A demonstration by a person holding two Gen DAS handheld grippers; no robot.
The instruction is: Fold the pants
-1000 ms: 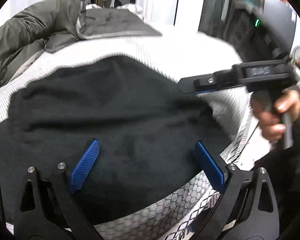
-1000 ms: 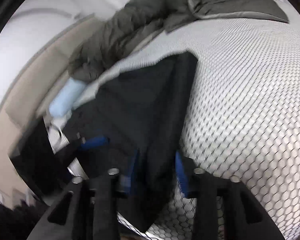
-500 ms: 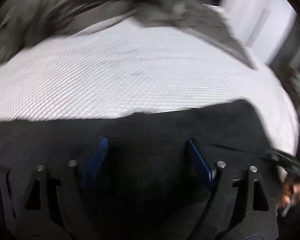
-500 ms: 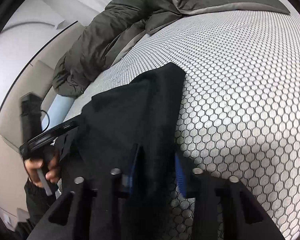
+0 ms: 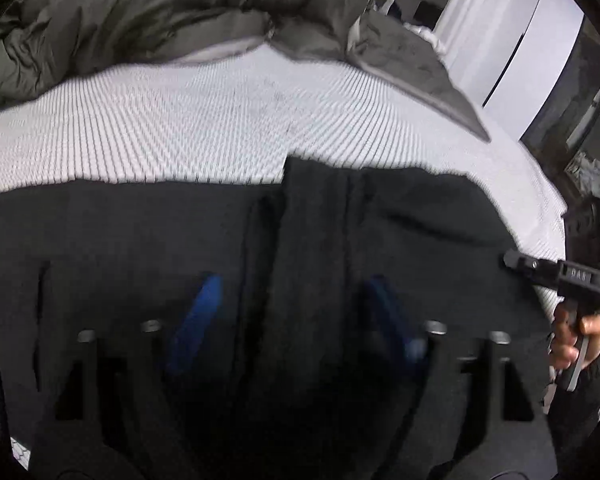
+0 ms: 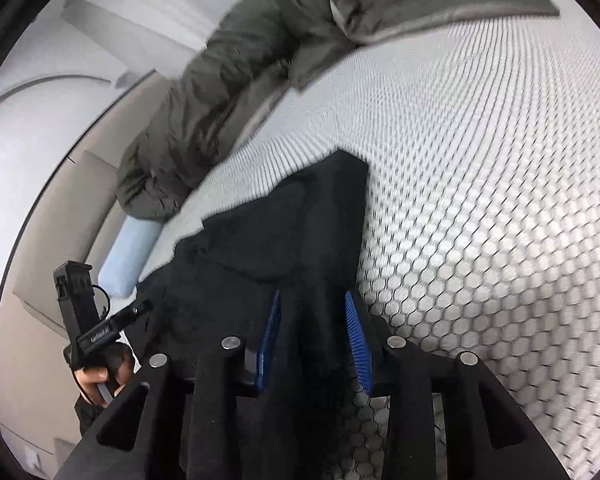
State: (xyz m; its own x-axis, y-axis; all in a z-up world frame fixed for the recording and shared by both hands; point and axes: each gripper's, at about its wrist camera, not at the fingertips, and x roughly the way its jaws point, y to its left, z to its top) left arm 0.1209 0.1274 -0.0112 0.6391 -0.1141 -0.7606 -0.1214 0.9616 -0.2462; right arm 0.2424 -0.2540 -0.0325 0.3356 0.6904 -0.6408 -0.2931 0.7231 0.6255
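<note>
The black pants (image 5: 420, 220) lie across the near part of the bed, with a raised fold running up the middle of the left wrist view. My left gripper (image 5: 292, 308) hangs over that fold. Its jaws are closing, the fold stands between the blue pads (image 5: 198, 312), and a gap still shows on the left side. In the right wrist view the pants (image 6: 300, 216) rise from the bed into my right gripper (image 6: 312, 336). Bunched cloth fills the space between its pads (image 6: 356, 340), and the jaws are opening slightly. Each gripper's handle, held in a hand, also appears at the edge of the other view.
A white bed cover (image 6: 480, 200) with a hexagon print stretches beyond and to the right of the pants. A grey-green duvet (image 5: 160, 12) is heaped along the far side. A light blue pillow (image 6: 128, 256) lies by the headboard. White doors (image 5: 500, 40) stand past the bed.
The left view has swung along the pants, and a raised fold now sits between its narrower jaws. The right gripper has come lower and keeps the cloth between its pads.
</note>
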